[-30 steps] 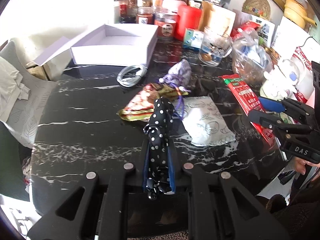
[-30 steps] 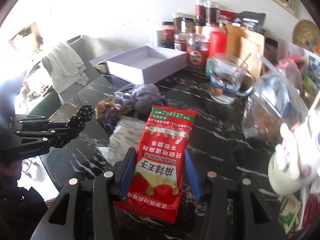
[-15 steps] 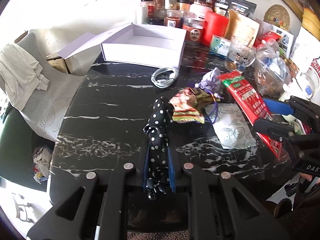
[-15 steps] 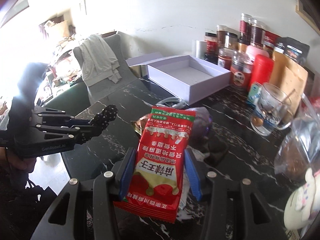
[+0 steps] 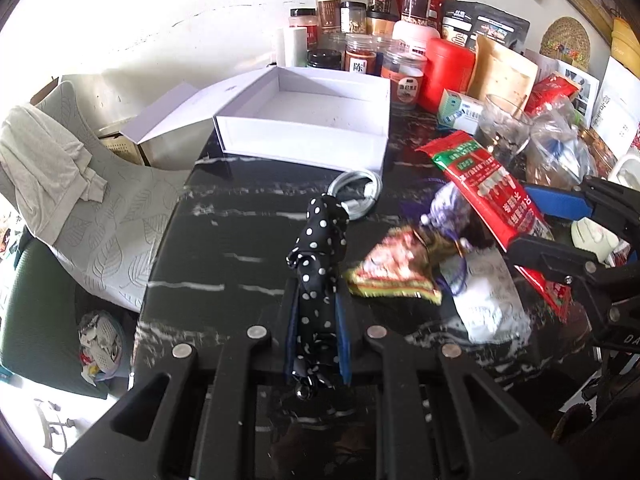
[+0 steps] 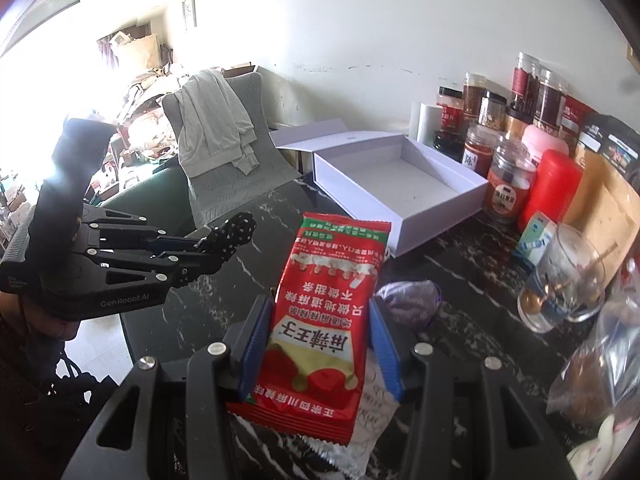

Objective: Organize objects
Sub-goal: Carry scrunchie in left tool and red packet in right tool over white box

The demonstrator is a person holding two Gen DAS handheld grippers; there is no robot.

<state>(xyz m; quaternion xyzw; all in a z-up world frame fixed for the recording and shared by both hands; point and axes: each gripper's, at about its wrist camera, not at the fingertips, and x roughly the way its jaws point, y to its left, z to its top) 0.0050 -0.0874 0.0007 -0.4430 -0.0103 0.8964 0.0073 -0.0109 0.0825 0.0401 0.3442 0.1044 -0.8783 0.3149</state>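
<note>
**Both grippers loaded, heading for the white box**

Starting at the fingers: our left gripper (image 5: 316, 328) is clamped on the polka-dot fabric piece (image 5: 318, 248), which sticks straight out toward 12 o'clock between the blue pads. Our right gripper (image 6: 320, 344) is squeezed on the red snack packet (image 6: 332, 312), gripped near its lower half, with the top flopping forward, also toward 12.

Both items are off the black marble table (image 5: 224, 248), carried in the air. The open white box (image 5: 320, 108) sits at 12 o'clock in the left view and about 1 o'clock in the right one, bare inside as far as we can see. Left behind on the table: a coiled white cable (image 5: 356, 196) just in front of the box, a purple pouch (image 6: 412, 304), and a crinkly colourful wrapper (image 5: 392, 272).

Our guess is the box is where these go. To do it well we'd bring one hand in at a time so the grippers don't bump, clear the near wall, and let go low so the floppy packet lands flat and not draped over the rim.

Compared with a second ago, the box is bigger and more centred in both views, and the packet is now up off the table.
</note>
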